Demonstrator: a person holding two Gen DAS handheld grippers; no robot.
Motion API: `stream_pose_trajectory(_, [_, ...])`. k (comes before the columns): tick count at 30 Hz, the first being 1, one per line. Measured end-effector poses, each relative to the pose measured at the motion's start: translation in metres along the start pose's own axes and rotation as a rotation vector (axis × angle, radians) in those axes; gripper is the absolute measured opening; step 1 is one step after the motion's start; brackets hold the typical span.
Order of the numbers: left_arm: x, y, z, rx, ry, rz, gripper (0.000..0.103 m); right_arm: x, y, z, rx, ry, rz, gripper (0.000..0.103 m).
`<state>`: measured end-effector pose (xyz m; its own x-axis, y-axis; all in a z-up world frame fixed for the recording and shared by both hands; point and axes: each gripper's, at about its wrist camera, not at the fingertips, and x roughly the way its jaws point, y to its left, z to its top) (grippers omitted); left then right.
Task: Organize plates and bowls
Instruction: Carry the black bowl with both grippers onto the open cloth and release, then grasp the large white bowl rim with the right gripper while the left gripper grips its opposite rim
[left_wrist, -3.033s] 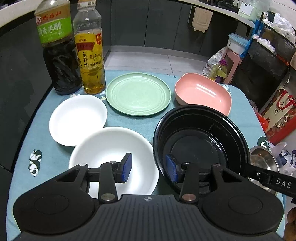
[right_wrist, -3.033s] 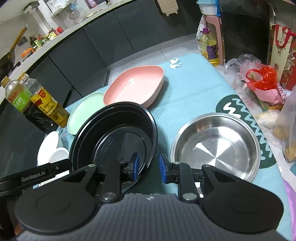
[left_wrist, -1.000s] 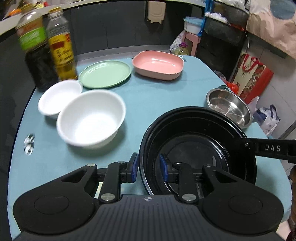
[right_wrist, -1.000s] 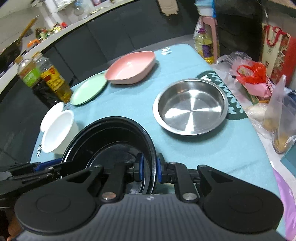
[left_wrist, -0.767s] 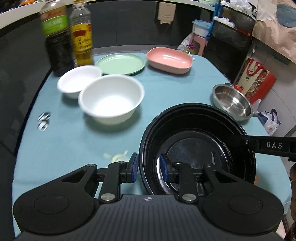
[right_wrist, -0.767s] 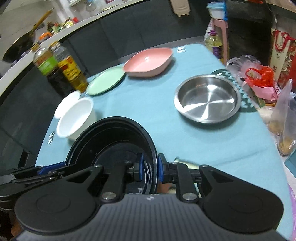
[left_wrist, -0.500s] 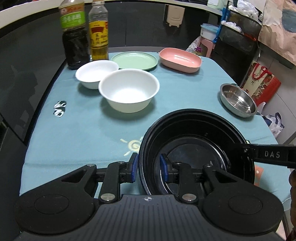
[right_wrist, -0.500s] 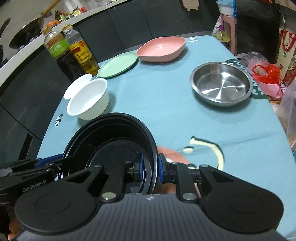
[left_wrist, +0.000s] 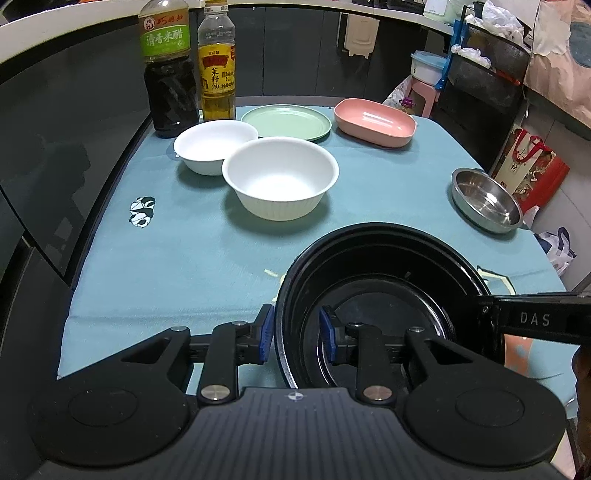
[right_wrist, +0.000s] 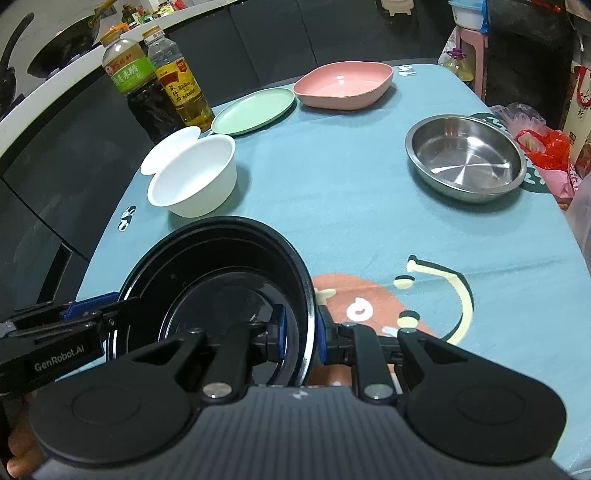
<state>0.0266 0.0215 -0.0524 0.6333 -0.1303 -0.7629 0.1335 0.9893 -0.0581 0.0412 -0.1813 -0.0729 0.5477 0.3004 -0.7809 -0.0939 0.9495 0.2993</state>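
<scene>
A large black bowl (left_wrist: 384, 266) is held at the near edge of the table by both grippers. My left gripper (left_wrist: 295, 328) is shut on its left rim, and my right gripper (right_wrist: 301, 334) is shut on its right rim; the bowl also shows in the right wrist view (right_wrist: 221, 266). Farther back stand a big white bowl (left_wrist: 280, 177), a smaller white bowl (left_wrist: 214, 144), a green plate (left_wrist: 286, 122), a pink dish (left_wrist: 375, 120) and a steel bowl (left_wrist: 485, 199).
Two bottles, dark vinegar (left_wrist: 168, 70) and yellow oil (left_wrist: 217, 62), stand at the far left corner. The table has a blue cloth (left_wrist: 177, 251). Bags (right_wrist: 543, 147) sit off the right edge, by the steel bowl (right_wrist: 465, 158).
Both grippers have pulled the black bowl back from the middle of the table to its near edge. The other dishes now lie farther away. Both grips are unchanged.
</scene>
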Motion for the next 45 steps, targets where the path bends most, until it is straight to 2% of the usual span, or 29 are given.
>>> stream_pose_trajectory(7, [0.003,0.01,-0.003,-0.03,0.016,-0.041,0.026,0.002,-0.001,-0.002,-0.004,0.01,0.019,0.018])
stream_pose_trajectory(9, [0.002,0.015,-0.003,-0.048,0.025,-0.064,0.026,0.003,-0.003,-0.002,0.011,0.023,0.036,0.027])
stream_pose_trajectory(11, [0.001,0.019,-0.004,-0.065,0.028,-0.077,0.026,0.004,-0.004,-0.002,0.024,0.027,0.04,0.031])
stream_pose_trajectory(21, [-0.011,0.039,-0.003,-0.115,-0.015,-0.054,0.026,-0.009,-0.003,0.001,0.015,-0.042,0.013,0.041])
stream_pose_trajectory(27, [-0.008,0.043,0.009,-0.12,-0.031,-0.037,0.026,-0.008,-0.001,0.01,-0.009,-0.049,0.001,0.041])
stream_pose_trajectory(34, [0.0,0.042,0.033,-0.096,-0.049,-0.014,0.026,-0.002,0.009,0.034,-0.107,-0.028,-0.016,0.041])
stream_pose_trajectory(41, [0.017,0.047,0.06,-0.106,-0.053,0.01,0.027,0.015,0.021,0.071,-0.214,0.059,0.018,0.041])
stream_pose_trajectory(45, [0.027,0.049,0.072,-0.109,-0.04,0.016,0.027,0.023,0.029,0.089,-0.262,0.074,0.021,0.041])
